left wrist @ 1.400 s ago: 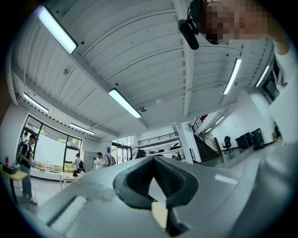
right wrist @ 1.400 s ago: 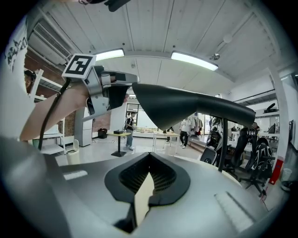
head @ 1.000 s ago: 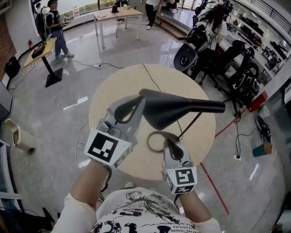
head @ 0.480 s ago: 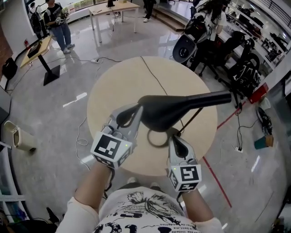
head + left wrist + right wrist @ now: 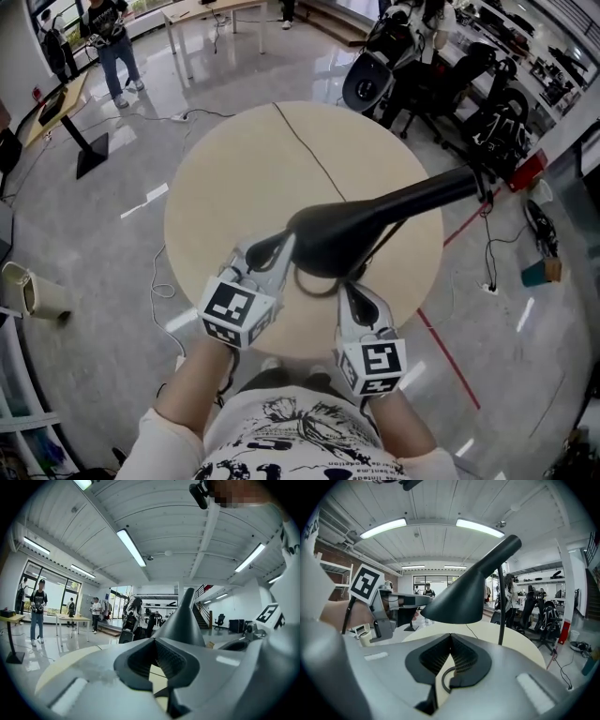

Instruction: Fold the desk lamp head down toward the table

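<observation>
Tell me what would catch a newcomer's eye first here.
The black desk lamp head looms over the near part of the round beige table, and its arm stretches off to the right. Nearer the person, the left gripper and right gripper point toward it, jaws together.

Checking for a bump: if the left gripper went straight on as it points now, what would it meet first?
The lamp head: in the left gripper view it rises right behind the shut jaws of the left gripper. They may be touching; depth is unclear.
</observation>
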Action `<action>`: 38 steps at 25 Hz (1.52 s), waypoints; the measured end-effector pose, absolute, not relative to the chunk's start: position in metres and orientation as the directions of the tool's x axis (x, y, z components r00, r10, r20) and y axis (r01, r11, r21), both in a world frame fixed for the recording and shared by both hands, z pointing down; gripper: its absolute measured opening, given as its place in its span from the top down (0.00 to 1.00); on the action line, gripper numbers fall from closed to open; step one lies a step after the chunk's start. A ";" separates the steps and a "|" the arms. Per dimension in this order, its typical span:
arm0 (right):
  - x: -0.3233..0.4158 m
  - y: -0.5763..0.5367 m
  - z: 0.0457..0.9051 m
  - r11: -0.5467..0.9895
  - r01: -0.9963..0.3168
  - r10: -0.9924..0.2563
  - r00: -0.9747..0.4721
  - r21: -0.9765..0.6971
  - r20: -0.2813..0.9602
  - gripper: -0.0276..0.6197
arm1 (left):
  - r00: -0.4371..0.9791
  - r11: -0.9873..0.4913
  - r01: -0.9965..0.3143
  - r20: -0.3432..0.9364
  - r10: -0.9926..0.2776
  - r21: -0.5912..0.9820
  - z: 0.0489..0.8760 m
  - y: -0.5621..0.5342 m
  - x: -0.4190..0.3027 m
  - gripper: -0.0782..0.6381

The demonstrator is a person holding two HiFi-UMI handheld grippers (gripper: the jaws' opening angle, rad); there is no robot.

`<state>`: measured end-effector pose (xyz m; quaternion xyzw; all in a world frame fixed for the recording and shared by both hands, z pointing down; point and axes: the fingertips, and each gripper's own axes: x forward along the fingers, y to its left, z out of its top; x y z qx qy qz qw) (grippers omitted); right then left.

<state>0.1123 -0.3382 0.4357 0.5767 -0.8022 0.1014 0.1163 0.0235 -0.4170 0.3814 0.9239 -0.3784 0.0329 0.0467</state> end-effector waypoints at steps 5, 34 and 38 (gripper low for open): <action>0.121 -0.338 0.441 0.295 -0.955 -0.903 -0.289 -0.030 0.320 0.95 | 0.732 -0.725 -0.681 0.132 -0.669 0.103 0.403 -0.418 0.040 0.89; 0.101 -0.307 0.440 0.211 -0.978 -0.943 -0.201 0.009 0.264 0.95 | 0.804 -0.783 -0.594 0.169 -0.570 0.186 0.439 -0.316 0.035 0.89; 0.091 -0.288 0.443 0.177 -0.984 -0.945 -0.172 -0.008 0.278 0.95 | 0.820 -0.788 -0.572 0.149 -0.553 0.228 0.441 -0.293 0.026 0.89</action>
